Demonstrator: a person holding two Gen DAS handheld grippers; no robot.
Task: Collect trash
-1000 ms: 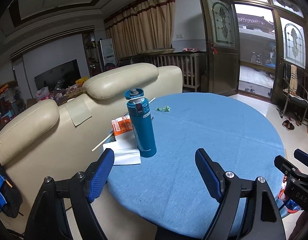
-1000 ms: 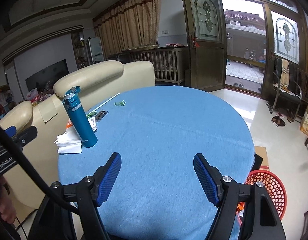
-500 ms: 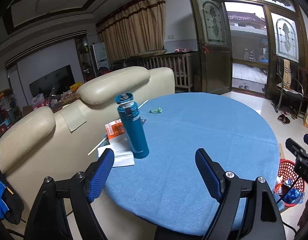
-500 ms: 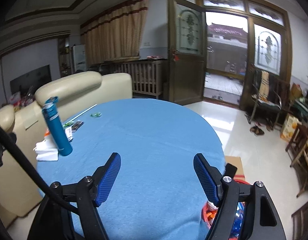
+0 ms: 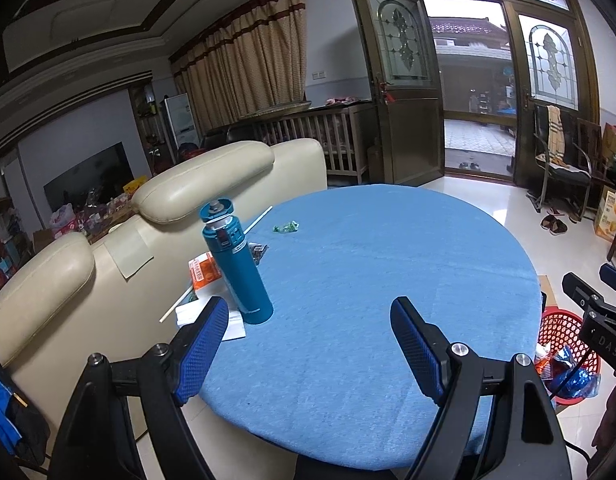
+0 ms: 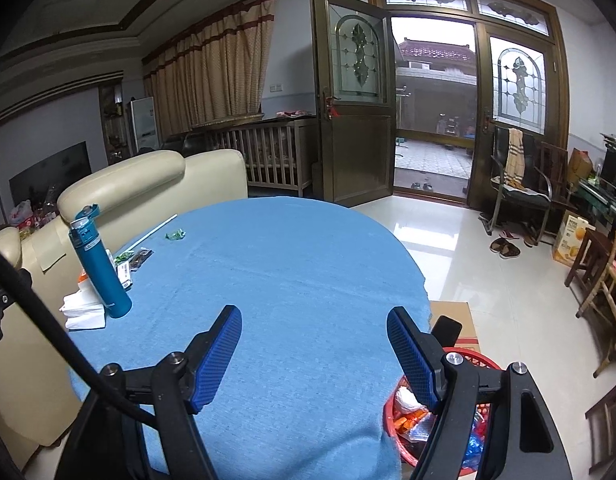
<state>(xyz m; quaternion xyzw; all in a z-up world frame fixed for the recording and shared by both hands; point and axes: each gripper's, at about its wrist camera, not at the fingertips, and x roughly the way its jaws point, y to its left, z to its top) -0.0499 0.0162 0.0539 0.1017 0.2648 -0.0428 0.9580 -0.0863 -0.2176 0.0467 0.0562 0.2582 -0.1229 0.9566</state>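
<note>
A round table with a blue cloth [image 5: 388, 264] [image 6: 276, 272] carries trash on its far left side: a crumpled green wrapper [image 5: 286, 227] [image 6: 175, 235], a dark wrapper [image 5: 259, 249] [image 6: 141, 257], an orange carton [image 5: 203, 272] and white tissues [image 5: 204, 316] [image 6: 84, 312]. A teal bottle [image 5: 238, 268] [image 6: 102, 270] stands upright among them. A red basket [image 5: 568, 354] [image 6: 448, 412] with trash in it sits on the floor at the table's right. My left gripper [image 5: 310, 344] and right gripper [image 6: 314, 354] both hover open and empty over the near edge.
A cream sofa [image 5: 156, 216] presses against the table's left side. A long white stick [image 5: 236, 240] lies along that edge. A cardboard box [image 6: 454, 318] sits by the basket. A chair [image 6: 520, 184] and slippers [image 6: 504, 248] are near the open door.
Both grippers have drawn back from the table and swung right, so more floor and the red basket came into view. Their jaws kept the same width.
</note>
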